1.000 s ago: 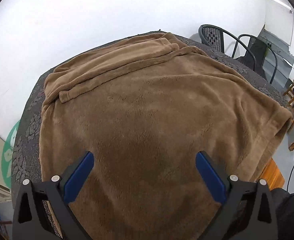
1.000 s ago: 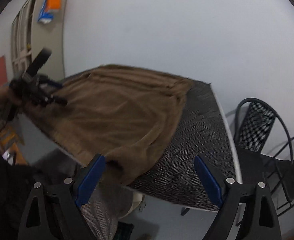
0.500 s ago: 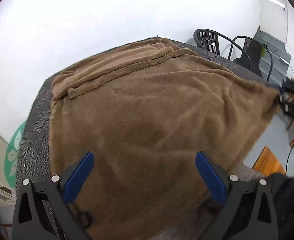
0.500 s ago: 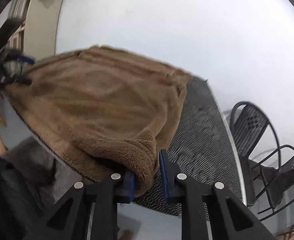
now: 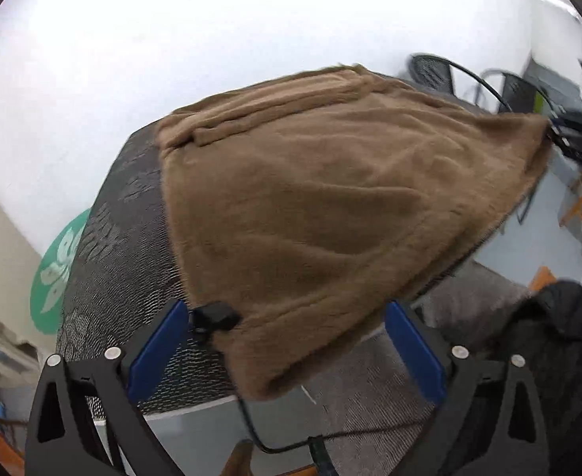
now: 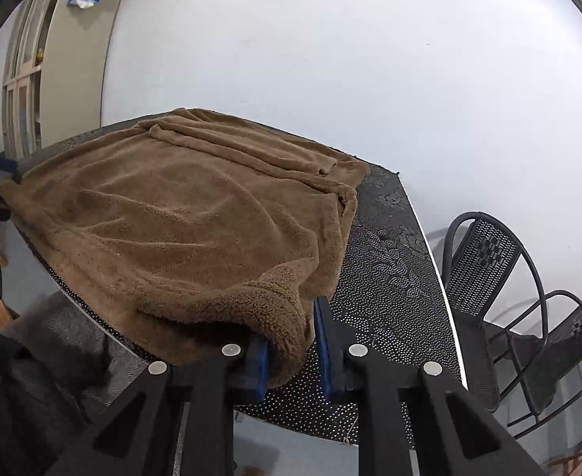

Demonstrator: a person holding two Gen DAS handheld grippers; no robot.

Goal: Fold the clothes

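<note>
A brown fleece garment [image 5: 330,198] lies spread over a dark patterned table [image 5: 104,246]; it also shows in the right wrist view [image 6: 180,214]. My left gripper [image 5: 287,341] is open, its blue pads on either side of the garment's near left corner, which hangs over the table edge. My right gripper [image 6: 291,345] is shut on the garment's near right corner and holds it lifted off the table [image 6: 386,261]. The right gripper also shows far right in the left wrist view [image 5: 568,135], at the garment's corner.
Two black mesh chairs [image 6: 501,277] stand right of the table. A white wall lies behind. A black cable with a small clip [image 5: 215,317] hangs by the left gripper. My grey-trousered legs [image 5: 390,388] are below the table edge.
My right gripper closed on the garment's right corner and lifted it. My left gripper drew back and down to the near left corner, staying open.
</note>
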